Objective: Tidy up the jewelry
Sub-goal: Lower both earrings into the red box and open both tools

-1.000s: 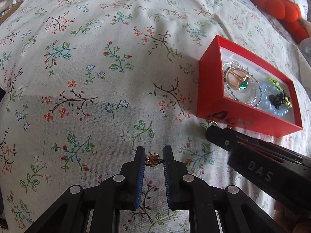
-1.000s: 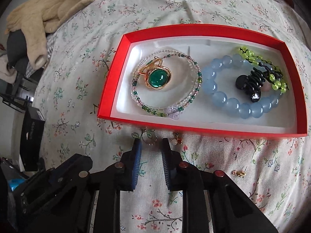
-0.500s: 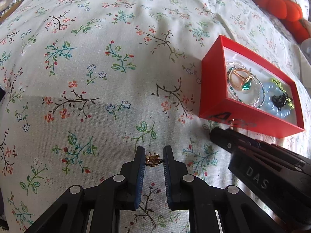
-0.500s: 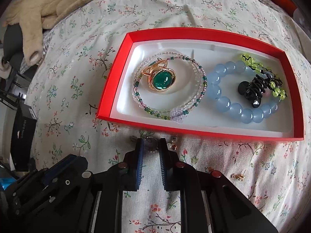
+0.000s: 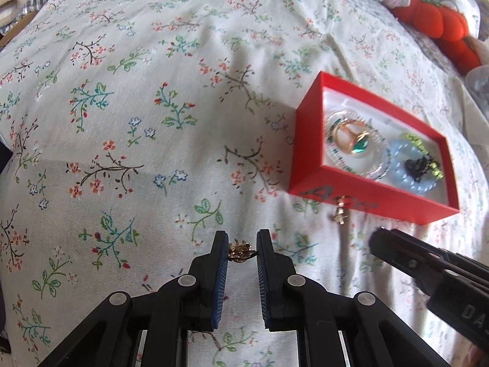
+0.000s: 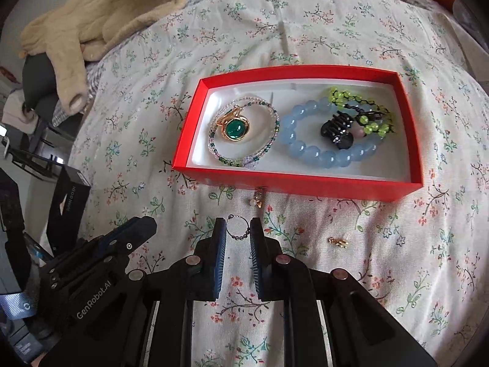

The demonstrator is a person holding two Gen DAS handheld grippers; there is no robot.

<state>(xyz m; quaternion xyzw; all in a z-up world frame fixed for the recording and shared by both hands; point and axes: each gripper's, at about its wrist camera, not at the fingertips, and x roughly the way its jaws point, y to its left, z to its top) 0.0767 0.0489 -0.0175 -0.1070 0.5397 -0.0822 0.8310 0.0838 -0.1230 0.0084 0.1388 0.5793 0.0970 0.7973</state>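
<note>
Two grippers each pinched something tiny: the left gripper (image 5: 242, 252) clamped a small gold earring (image 5: 240, 251) at its tips, the right gripper (image 6: 238, 231) a thin wire hoop with dark beads (image 6: 237, 229), both above the floral bedsheet (image 5: 137, 107). Such slight holds could slip, dropping pieces into the soft folds. Ahead, the red cardboard box (image 6: 305, 185) held bracelets with bare floor along its far wall. A loose pearl charm (image 6: 256, 202) lay against its near edge, a gold stud (image 6: 337, 241) nearby.

Floral bedsheet (image 5: 152, 91) across the bed; cream knit sweater (image 6: 91, 15) far left, orange plush toy (image 5: 443, 30) far right, black box (image 6: 68, 202) off the left edge.
</note>
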